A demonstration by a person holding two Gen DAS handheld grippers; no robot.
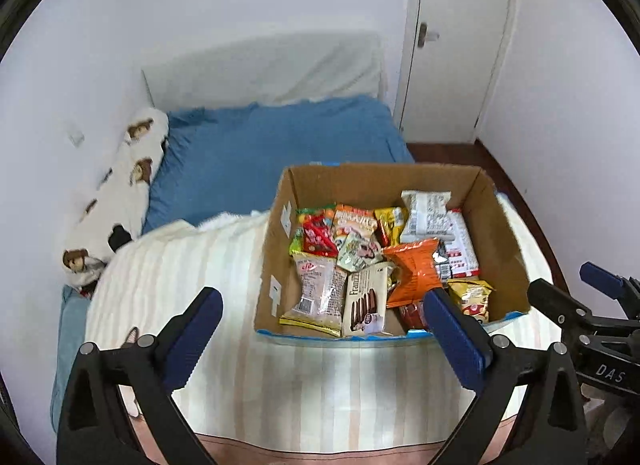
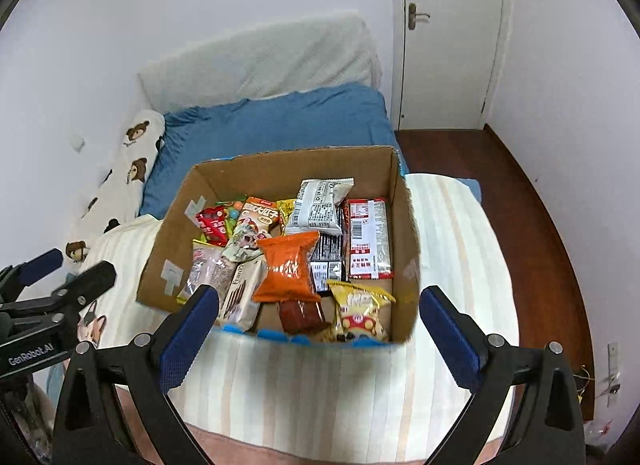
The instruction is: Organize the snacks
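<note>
On a bed with a striped cream blanket (image 1: 320, 377) sits an open brown cardboard box (image 2: 280, 173) of snack packets (orange pouch (image 2: 290, 265) topmost); left tool (image 1: 324, 305) and right tool (image 2: 318, 305) both gape wide, empty.

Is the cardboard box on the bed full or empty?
Full. The cardboard box is open-topped, and snack packets cover nearly its whole floor, several overlapping.

blue sheet (image 1: 280, 145) | bear-print pillow (image 1: 120, 193) | white door (image 2: 448, 45) | striped blanket (image 2: 320, 377), possibly quilted

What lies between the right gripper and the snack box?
Only bare striped blanket separates the open right gripper from the snack box, seen in the right wrist view.
</note>
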